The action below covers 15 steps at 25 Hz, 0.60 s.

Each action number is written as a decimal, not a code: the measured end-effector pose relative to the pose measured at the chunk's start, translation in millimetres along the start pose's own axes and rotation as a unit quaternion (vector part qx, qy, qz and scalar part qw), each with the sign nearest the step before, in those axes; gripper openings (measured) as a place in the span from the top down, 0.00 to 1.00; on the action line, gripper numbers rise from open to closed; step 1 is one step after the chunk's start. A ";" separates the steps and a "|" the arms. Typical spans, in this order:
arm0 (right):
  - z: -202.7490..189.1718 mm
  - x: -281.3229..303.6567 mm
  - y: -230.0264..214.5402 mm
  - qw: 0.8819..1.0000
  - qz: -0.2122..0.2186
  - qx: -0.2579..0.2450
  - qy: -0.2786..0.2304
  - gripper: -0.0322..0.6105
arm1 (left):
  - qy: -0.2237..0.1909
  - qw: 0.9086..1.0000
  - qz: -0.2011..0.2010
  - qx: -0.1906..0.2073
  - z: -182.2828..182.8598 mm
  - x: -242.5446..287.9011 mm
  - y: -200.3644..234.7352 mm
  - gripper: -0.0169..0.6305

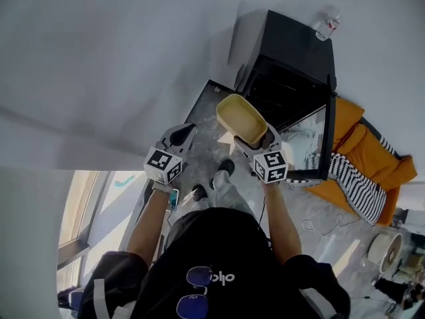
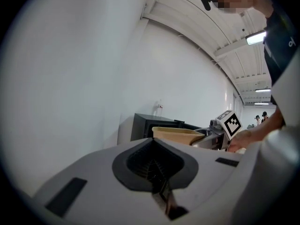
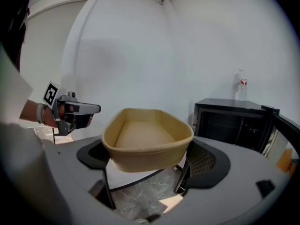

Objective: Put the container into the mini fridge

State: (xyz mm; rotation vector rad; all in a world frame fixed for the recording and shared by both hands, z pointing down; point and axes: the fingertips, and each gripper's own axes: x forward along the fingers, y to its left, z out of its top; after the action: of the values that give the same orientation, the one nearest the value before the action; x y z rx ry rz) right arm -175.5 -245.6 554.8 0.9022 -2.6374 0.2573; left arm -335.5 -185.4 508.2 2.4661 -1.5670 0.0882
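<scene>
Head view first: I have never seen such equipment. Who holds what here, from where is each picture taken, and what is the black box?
There is no robot. A person holds a hand tool, called a gripper, in each hand. The head view comes from a camera on the person's head that looks down. The other two views come from a camera riding on each gripper. The right gripper is closed on an empty tan container. The left gripper is shut and holds nothing. The black box is a mini fridge with its door open. A bottle stands on top of it.
</scene>
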 end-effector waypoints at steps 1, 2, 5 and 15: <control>1.9 5.0 -8.3 1.000 -0.001 0.001 -0.001 0.16 | 0.002 1.000 -0.002 0.000 1.1 10.2 3.5 0.96; 4.5 10.7 -17.2 1.000 -0.002 0.002 -0.002 0.16 | 0.003 1.000 -0.003 0.000 3.8 21.6 7.2 0.96; 12.3 27.6 -45.0 1.000 -0.001 0.006 -0.006 0.16 | 0.006 1.000 -0.012 0.003 13.7 58.7 14.1 0.96; 34.8 64.8 -128.7 1.000 -0.003 0.003 -0.027 0.16 | 0.008 1.000 -0.029 0.008 36.9 177.3 22.1 0.96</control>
State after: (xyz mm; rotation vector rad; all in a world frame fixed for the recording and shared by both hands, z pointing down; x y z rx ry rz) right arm -152.6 -392.0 554.5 0.9319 -2.6838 0.2413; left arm -281.5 -359.7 505.1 2.5143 -1.4915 0.1112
